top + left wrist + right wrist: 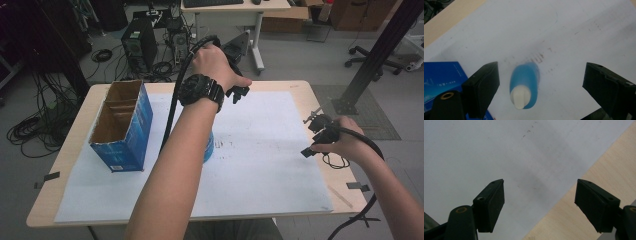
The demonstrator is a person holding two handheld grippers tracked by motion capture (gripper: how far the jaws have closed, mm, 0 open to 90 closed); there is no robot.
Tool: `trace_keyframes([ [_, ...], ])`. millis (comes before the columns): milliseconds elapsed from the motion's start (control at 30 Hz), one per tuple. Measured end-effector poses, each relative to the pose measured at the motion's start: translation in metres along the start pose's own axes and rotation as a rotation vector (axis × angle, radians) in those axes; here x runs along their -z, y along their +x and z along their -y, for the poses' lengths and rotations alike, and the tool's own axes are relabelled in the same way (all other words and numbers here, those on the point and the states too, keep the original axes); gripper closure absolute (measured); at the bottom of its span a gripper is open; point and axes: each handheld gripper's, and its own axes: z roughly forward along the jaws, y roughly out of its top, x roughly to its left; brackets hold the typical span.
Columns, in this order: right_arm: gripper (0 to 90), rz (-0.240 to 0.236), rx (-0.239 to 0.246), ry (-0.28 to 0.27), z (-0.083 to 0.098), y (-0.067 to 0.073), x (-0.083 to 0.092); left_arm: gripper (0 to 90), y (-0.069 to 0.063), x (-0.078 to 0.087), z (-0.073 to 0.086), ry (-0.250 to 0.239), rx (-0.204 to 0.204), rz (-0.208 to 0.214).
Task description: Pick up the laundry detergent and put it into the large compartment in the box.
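Near the right edge of the table: right tongs, wide apart, holding nothing, low over the white paper.

A bit farther in, about the middle of the table, on the paper: blue bottle with a white cap. Seems to stand up, cap on top, but hard to be sure. Touched by nothing. Just to its left, toward the left edge, a blue box with its top open.

Farther still, up in the air toward the far edge: left tongs, also wide apart and empty, looking down at the bottle.

How to handle the bottle, as a guess: small, so likely light. Plastic, so smooth and a bit slippery, maybe a little squishy if pinched hard. Round and thin, so easy to knock over or set rolling. Best to take hold of the blue body around its middle, one pad on each side, with a soft squeeze. Better not to pinch the cap, too small and too rounded, so likely to slip out.

From the high view: most of the bottle hidden behind the left forearm, just a blue bit peeking out, but good for seeing where both hands and the box sit on the table.

From the left gripper view: whole bottle and its cap, right between the open pads, plus smudges on the paper and a corner of the box.

From the right gripper view: bare paper and the wood edge of the table.
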Motion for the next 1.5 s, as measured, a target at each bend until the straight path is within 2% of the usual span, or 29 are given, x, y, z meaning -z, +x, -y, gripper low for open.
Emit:
trace_keyframes([
  [400, 24.1, 0.001, 0.003, 0.001, 0.001, 0.0, 0.0, 13.3, 0.009, 0.0, 0.005, 0.05, 0.014, -0.034],
  [467, 24.1, 0.0, 0.001, 0.002, 0.001, 0.0, -0.001, 13.1, 0.013, -0.001, 0.007, 0.072, 0.011, -0.04],
  [867, 24.1, 0.003, 0.002, 0.009, 0.002, -0.001, -0.002, 13.1, 0.023, -0.013, 0.013, 0.117, 0.024, -0.075],
  [1500, 24.1, 0.002, 0.003, 0.02, 0.003, -0.002, -0.006, 13.3, 0.028, -0.028, 0.019, 0.154, 0.03, -0.06],
])
